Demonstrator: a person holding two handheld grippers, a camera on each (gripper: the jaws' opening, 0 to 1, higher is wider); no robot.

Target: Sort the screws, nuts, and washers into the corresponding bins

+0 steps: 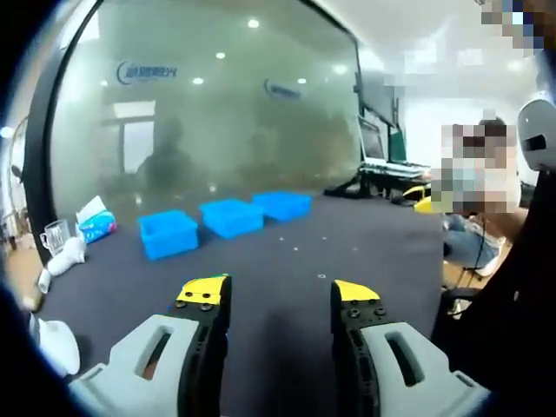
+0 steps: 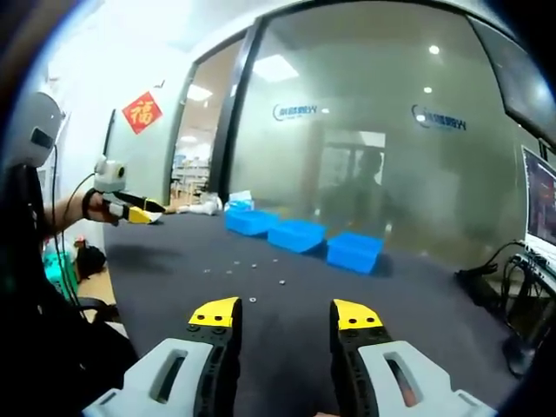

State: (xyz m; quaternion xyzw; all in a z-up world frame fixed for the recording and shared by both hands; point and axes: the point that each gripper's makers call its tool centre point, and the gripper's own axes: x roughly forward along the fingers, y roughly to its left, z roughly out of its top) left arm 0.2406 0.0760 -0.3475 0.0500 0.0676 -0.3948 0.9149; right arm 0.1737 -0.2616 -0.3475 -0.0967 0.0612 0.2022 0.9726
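Here the table (image 2: 365,313), a broad dark surface, runs ahead of both grippers and ends at a frosted glass wall (image 2: 373,139).

Three blue bins (image 2: 302,234) stand in a row near the far edge. In the right gripper view they sit at about 12 o'clock, with the long axis of the row running from 10 o'clock to 2 o'clock. In the left gripper view the same bins (image 1: 228,217) lie at about 11 o'clock.

The small hardware (image 2: 252,280) is a loose scatter of pale specks on the table between the grippers and the bins. In the right gripper view it lies just beyond the jaw tips, at about 11 o'clock. At this size the specks cannot be told apart as screws, nuts or washers. In the left gripper view only a few faint specks (image 1: 323,276) show ahead.

The right gripper (image 2: 285,314) is held wide apart and empty. The left gripper (image 1: 280,294) is likewise wide and empty; it also shows in the right gripper view at 9 o'clock, raised off the table's near corner (image 2: 130,208).

Judgement: the right gripper is probably the nearer to the scatter, so the first pick is a short forward reach, slightly toward 11 o'clock. No part is in a bin as far as can be seen.
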